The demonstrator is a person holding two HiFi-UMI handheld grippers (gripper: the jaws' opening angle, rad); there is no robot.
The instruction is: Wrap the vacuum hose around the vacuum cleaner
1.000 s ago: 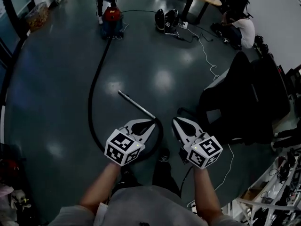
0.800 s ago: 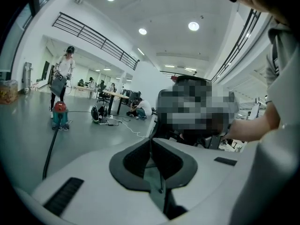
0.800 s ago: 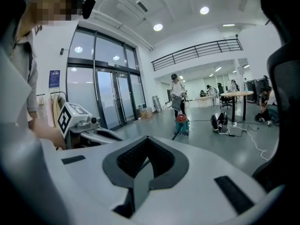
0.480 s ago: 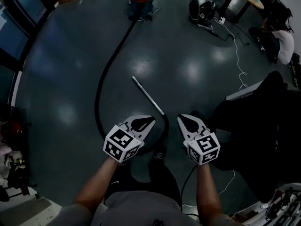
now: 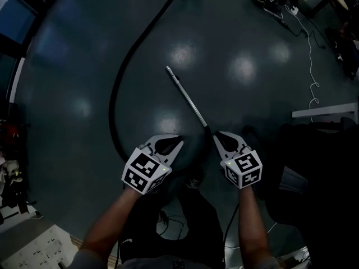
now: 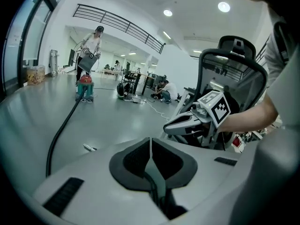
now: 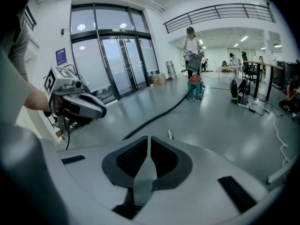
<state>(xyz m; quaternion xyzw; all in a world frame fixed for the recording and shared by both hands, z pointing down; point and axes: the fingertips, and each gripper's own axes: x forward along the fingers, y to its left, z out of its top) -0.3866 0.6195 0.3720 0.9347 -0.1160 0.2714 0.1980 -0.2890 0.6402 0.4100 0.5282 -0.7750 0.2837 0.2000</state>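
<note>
- Long black flexible vacuum hose (image 5: 120, 72) lies unwrapped on the glossy dark grey floor (image 5: 67, 55). It runs in one wide curve from the far side of the room down to the wearer's feet. Nothing is coiled yet, so the task looks barely started.
- Small red-and-teal canister vacuum cleaner (image 6: 85, 89) stands well apart, far across the floor, with a standing person (image 6: 91, 39) right behind it. The hose stretches out to it.
- Thin straight silver metal wand (image 5: 186, 97) lies flat at the hose's near end. It's the free end, so probably the place to start gathering.
- Left tongs (image 5: 175, 140): jaws together with only a thin seam between the pads, nothing held, touching nothing. It sits low over the hose's near bend and partly hides it.
- Right tongs (image 5: 219, 137): jaws together too, empty, just beside the wand's near end and not on it.
- Both tongs point down at the near hose end and look set for a pickup. They'd need to open first.
</note>
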